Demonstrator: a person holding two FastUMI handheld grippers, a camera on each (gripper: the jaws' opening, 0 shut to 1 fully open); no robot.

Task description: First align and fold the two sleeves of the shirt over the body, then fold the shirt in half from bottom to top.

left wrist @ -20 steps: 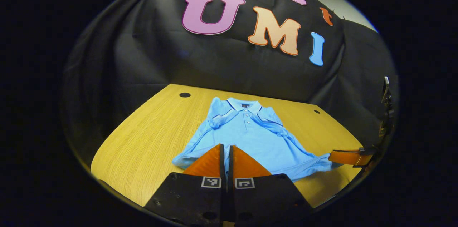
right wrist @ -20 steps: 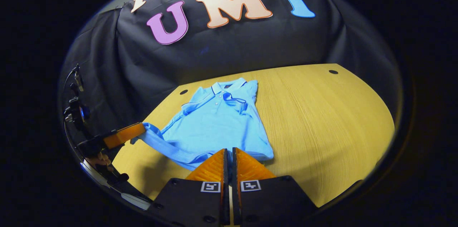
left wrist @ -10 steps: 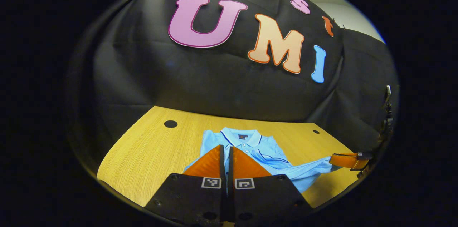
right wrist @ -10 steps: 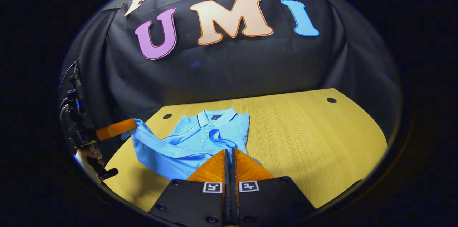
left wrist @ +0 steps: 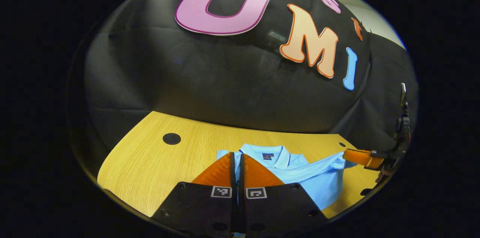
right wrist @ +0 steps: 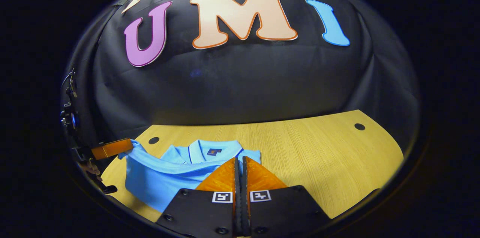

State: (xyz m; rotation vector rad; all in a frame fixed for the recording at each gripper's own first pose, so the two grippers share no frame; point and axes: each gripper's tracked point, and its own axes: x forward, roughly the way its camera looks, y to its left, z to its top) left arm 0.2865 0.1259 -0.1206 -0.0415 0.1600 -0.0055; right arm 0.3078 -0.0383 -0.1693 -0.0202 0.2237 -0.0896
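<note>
Shirt [left wrist: 300,170] lies on the wooden surface [left wrist: 157,166], near the black wall. It is light blue and its collar [right wrist: 213,148] points to the wall. The bottom edge is lifted up and pulled toward the collar, so the cloth is bent over itself. The left tool [left wrist: 237,163] is pinched shut on one corner of that bottom edge, and the blue cloth shows in the thin gap between its fingers. The right tool [right wrist: 240,168] is pinched shut on the other corner. In the left gripper view the right tool sits far off to the side with the cloth stretched to it. A hand [right wrist: 90,168] holds the left tool in the right gripper view. Small dark holes [left wrist: 171,138] dot the surface.
</note>
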